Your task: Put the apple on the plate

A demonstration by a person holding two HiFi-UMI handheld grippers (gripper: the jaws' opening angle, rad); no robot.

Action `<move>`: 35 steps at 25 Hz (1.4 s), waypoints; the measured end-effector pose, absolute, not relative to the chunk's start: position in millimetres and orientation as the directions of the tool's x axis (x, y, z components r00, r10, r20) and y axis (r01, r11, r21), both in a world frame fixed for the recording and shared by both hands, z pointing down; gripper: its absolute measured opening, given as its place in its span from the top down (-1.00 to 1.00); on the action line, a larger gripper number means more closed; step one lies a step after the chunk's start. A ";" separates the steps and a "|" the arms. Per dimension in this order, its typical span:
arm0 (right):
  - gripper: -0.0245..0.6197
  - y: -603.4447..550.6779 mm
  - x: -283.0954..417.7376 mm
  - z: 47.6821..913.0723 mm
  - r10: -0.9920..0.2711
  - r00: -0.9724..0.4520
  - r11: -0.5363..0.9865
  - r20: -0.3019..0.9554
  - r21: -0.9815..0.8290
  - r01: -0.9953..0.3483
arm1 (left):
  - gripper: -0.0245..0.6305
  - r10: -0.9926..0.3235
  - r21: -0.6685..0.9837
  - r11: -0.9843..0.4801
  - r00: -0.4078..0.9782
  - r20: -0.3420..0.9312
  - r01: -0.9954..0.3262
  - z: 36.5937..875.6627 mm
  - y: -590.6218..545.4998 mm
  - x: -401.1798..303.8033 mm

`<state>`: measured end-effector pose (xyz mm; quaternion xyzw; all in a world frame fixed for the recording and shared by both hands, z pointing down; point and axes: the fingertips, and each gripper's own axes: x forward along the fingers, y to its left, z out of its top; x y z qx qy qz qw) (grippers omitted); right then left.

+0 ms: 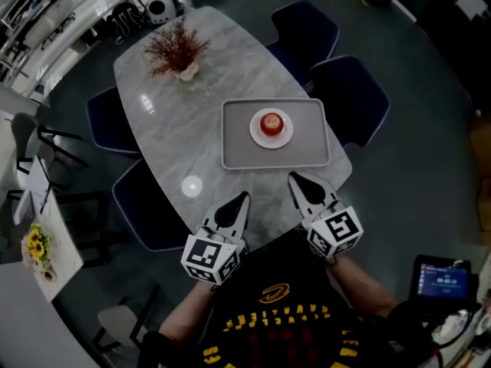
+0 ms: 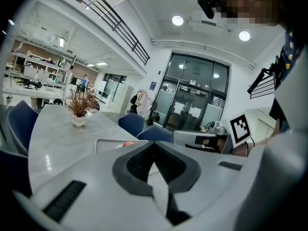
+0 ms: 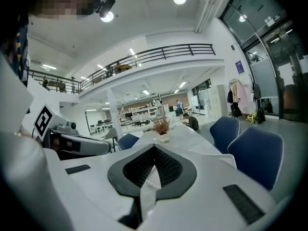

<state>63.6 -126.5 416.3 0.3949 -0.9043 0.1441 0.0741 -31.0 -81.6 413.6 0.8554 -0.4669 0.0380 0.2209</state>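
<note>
A red apple [image 1: 271, 123] sits on a small white plate [image 1: 257, 135] in the middle of a grey tray [image 1: 313, 140] on the marble table [image 1: 199, 121]. Both grippers hover over the table's near edge, short of the tray and touching nothing. My left gripper [image 1: 243, 198] is shut and empty, to the tray's near left. My right gripper [image 1: 293, 178] is shut and empty, just in front of the tray's near edge. From the left gripper [image 2: 154, 144] a sliver of the apple [image 2: 128, 143] and the tray [image 2: 103, 143] show past the jaws. The right gripper [image 3: 154, 149] points along the table.
A dried plant in a small vase [image 1: 179, 52] stands at the table's far end, also seen as the plant [image 3: 161, 127] in the right gripper view. Dark blue chairs [image 1: 349, 98] ring the table. A lit screen [image 1: 443, 279] sits at the lower right, yellow flowers [image 1: 35, 244] at the left.
</note>
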 end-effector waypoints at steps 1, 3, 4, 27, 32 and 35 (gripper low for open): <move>0.90 -122.1 62.6 410.2 -0.697 -0.677 0.648 0.237 -0.197 -0.736 | 0.93 -0.786 0.340 -0.470 0.561 0.260 -0.815 407.8 -78.3 -30.7; 0.90 -108.8 56.7 395.0 -0.703 -0.678 0.653 0.214 -0.181 -0.735 | 0.93 -0.790 0.335 -0.481 0.566 0.235 -0.810 393.6 -68.0 -32.7; 0.90 -99.3 52.2 387.5 -0.707 -0.677 0.654 0.204 -0.173 -0.736 | 0.93 -0.790 0.333 -0.489 0.571 0.223 -0.806 386.1 -60.3 -34.9; 0.90 -49.5 45.0 335.2 -0.726 -0.688 0.688 0.016 0.005 -0.726 | 0.93 -0.759 0.140 -0.633 0.646 0.084 -0.762 339.4 -33.5 6.5; 0.90 -48.5 46.5 334.5 -0.721 -0.693 0.692 0.007 0.042 -0.720 | 0.93 -0.756 0.121 -0.642 0.652 0.066 -0.757 338.1 -35.8 12.4; 0.90 -45.8 46.5 334.3 -0.718 -0.696 0.694 0.005 0.073 -0.716 | 0.93 -0.749 0.115 -0.652 0.660 0.056 -0.749 339.1 -36.1 17.6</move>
